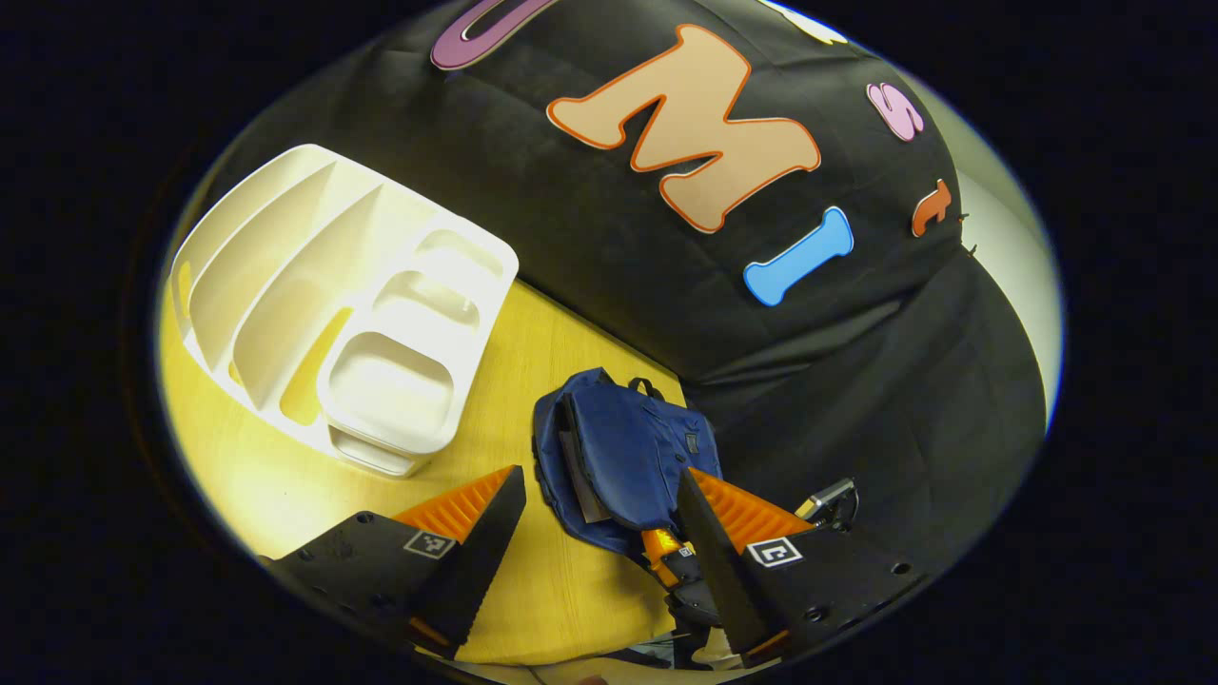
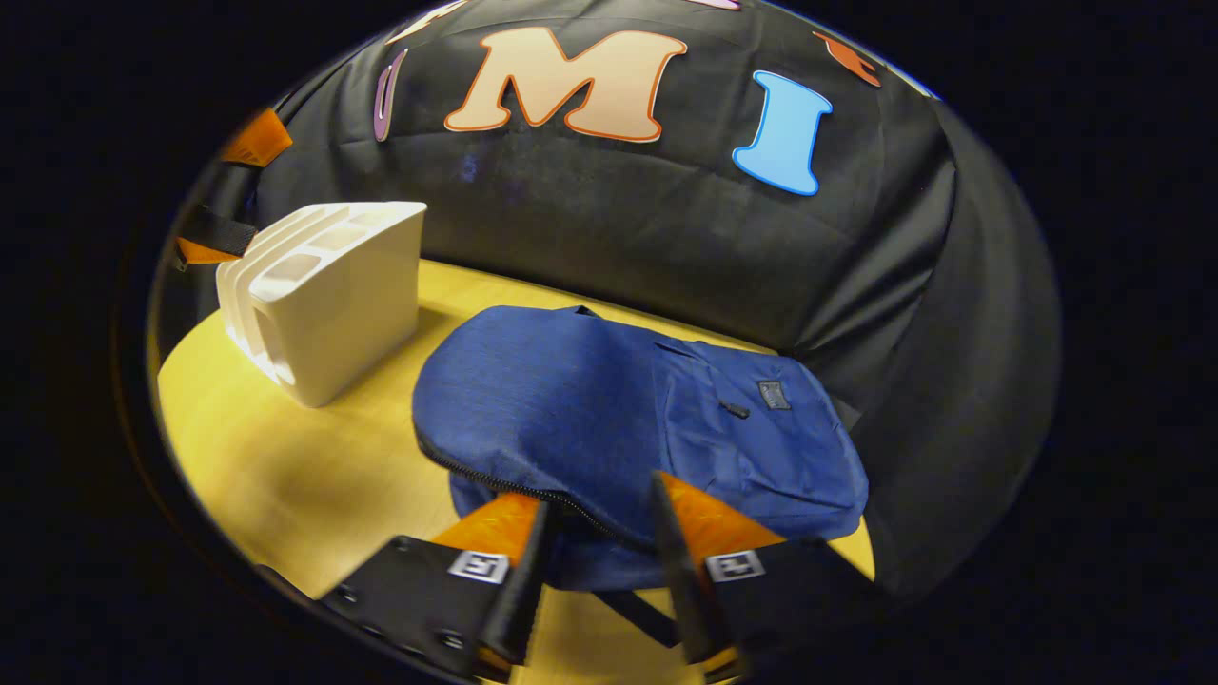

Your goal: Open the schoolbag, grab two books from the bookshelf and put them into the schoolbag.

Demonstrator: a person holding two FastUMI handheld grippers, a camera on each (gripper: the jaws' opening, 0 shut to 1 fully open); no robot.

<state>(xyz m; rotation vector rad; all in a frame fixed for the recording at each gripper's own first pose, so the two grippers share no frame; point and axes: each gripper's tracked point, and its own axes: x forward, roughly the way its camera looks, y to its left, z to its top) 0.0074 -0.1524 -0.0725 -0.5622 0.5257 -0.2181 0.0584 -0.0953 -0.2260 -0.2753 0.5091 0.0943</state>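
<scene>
Left gripper view, gripper: the left gripper rides high above the yellow wooden table, fingers spread wide, nothing between them.
Left gripper view, shelf: the white plastic bookshelf with slanted dividers sits at 10 o'clock; every slot I can see looks empty, no books standing in it.
Left gripper view, bag: the dark blue fabric schoolbag lies flat at 6 o'clock; a dark flat edge shows at its open side, possibly a book, too small to be sure.
Left gripper view, other tool: the right gripper shows at the bag's lower edge.
Right gripper view, gripper: the right gripper sits at 6 o'clock, jaws moderately apart around the zipper edge; whether the fingers press it, I cannot tell.
Right gripper view, bag: the schoolbag bulges, zipper parted along the near rim.
Right gripper view, shelf: the bookshelf stands at 10 o'clock.
Progress: bag opened; by my judgement the 2 books are likely inside, leaving little beyond letting go.
</scene>
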